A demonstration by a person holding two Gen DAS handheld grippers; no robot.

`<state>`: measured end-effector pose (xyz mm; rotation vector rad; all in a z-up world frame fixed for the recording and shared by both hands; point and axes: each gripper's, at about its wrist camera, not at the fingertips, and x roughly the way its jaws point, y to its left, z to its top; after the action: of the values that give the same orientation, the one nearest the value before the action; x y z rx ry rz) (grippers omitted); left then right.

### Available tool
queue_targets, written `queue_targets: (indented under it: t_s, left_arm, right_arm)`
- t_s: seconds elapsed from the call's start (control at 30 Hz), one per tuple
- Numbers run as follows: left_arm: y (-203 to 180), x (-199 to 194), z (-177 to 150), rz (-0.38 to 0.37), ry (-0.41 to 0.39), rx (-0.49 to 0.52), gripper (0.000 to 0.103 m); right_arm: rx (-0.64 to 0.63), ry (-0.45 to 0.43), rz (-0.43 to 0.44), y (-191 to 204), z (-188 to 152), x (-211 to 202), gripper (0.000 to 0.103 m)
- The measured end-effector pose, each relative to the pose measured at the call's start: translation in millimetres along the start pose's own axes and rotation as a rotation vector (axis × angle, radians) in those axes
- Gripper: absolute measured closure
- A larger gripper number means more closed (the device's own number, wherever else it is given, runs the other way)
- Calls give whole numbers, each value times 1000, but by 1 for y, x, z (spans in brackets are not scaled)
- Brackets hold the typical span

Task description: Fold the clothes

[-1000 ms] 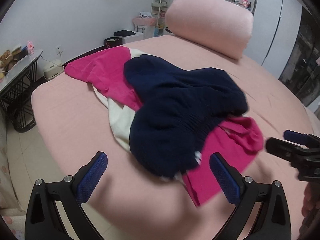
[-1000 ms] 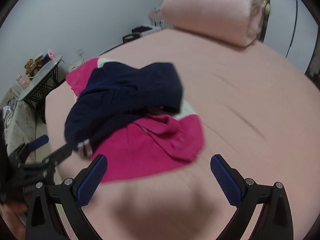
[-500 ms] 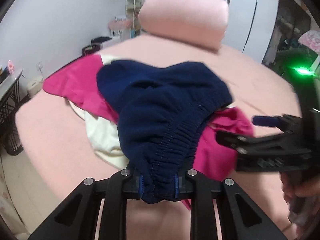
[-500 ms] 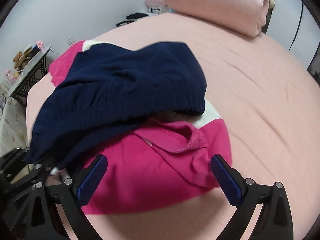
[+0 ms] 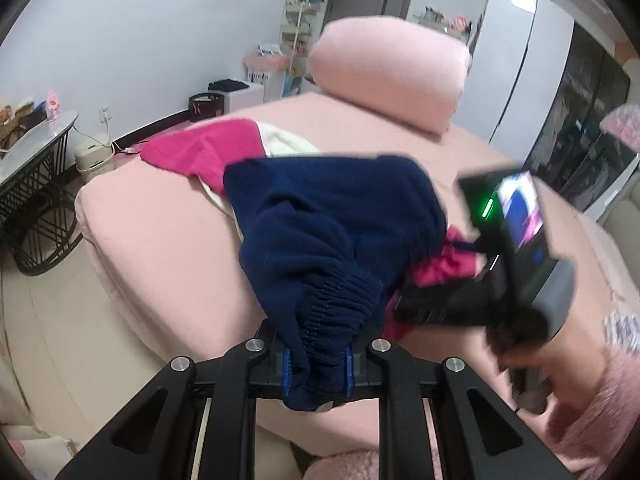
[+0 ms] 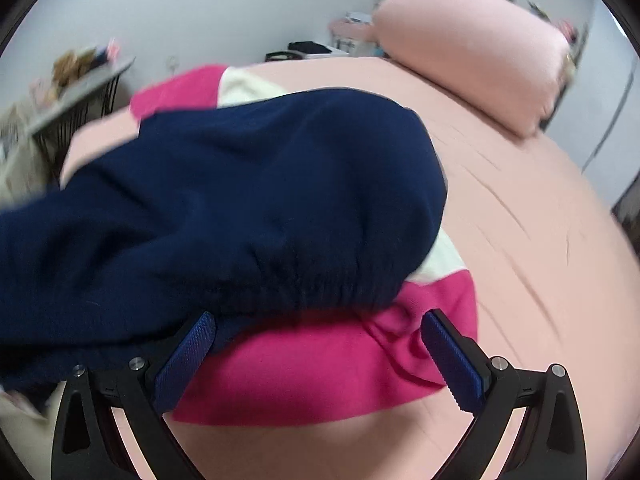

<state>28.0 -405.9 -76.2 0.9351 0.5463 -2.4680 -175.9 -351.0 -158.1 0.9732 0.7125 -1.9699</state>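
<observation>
Pinching the ribbed, gathered hem of the navy knit garment [image 5: 340,240], the left claw [image 5: 316,364] was closed tight on thick, soft folds. The garment bulged in a rounded heap on the bed [image 5: 160,240], over a smooth magenta-and-cream garment [image 6: 320,372]. The right claw [image 6: 320,360] stood wide, its textured blue pads [image 6: 452,360] flanking the elastic edge without gripping. A plump pink rolled quilt [image 5: 392,72] lay beyond.

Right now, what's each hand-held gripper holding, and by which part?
Left hand-held gripper: shut on the navy garment, at its ribbed elastic band. Right hand-held gripper: open, holding nothing.
</observation>
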Motion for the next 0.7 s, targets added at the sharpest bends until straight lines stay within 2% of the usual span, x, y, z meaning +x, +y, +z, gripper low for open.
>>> queue_targets:
  t_s: [0.07, 0.13, 0.2, 0.27, 0.3, 0.37, 0.43, 0.53, 0.7]
  left_arm:
    - [1, -3, 3, 2, -9, -1, 87]
    - [-1, -3, 4, 6, -14, 2, 87]
    - [-15, -11, 6, -30, -20, 30, 87]
    - [-35, -25, 8, -88, -27, 71, 87]
    - [-45, -32, 9, -117, -31, 91, 87]
    - [-65, -45, 11, -175, -38, 132, 87]
    - [-85, -59, 13, -233, -46, 173, 87]
    - [-115, -79, 16, -320, -56, 235, 87]
    - [-166, -113, 22, -465, -75, 337, 87]
  right_arm:
    - [-24, 10, 2, 7, -4, 5, 0]
    - [-49, -18, -22, 12, -6, 5, 0]
    - [-68, -54, -42, 13, -3, 5, 1]
    - [-26, -63, -30, 1, 1, 7, 27]
    - [32, -54, -20, -11, 3, 8, 60]
    - [159, -95, -10, -40, 2, -5, 62]
    - [251, -171, 14, -71, -5, -34, 72]
    - [295, -242, 27, -105, -21, -85, 74]
    - [352, -319, -36, -172, -73, -187, 74]
